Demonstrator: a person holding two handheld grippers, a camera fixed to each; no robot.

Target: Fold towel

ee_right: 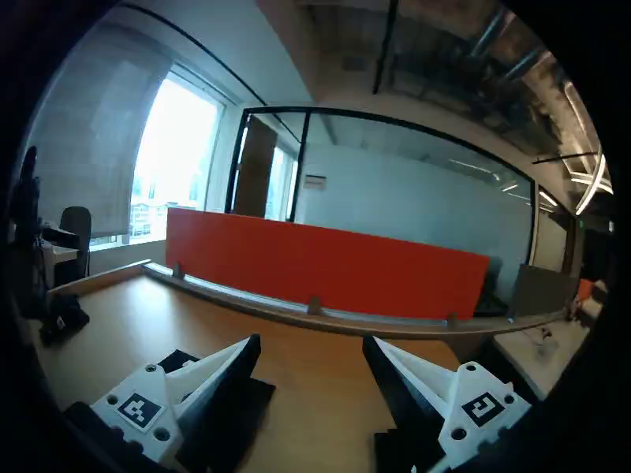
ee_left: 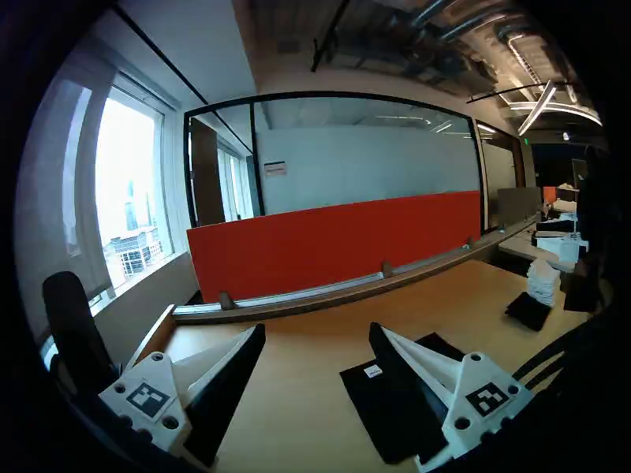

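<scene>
Both the left gripper (ee_left: 315, 331) and right gripper (ee_right: 311, 341) are spread wide with nothing in them. Black towel (ee_left: 367, 406) lies flat on the wooden desk (ee_left: 308, 394) below.

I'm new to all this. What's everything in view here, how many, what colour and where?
desk: one, light wood, underneath everything
divider panel: one, red, along desk's back edge
window: one, bright, beyond desk's left end
chair: one, black, by the window
flat towel: one, black, near side of desk
folded towel: one, black, desk's far right
cloth stack: one, white, just behind folded towel
left gripper: one, white and black, open above desk
right gripper: one, white and black, open above desk
</scene>
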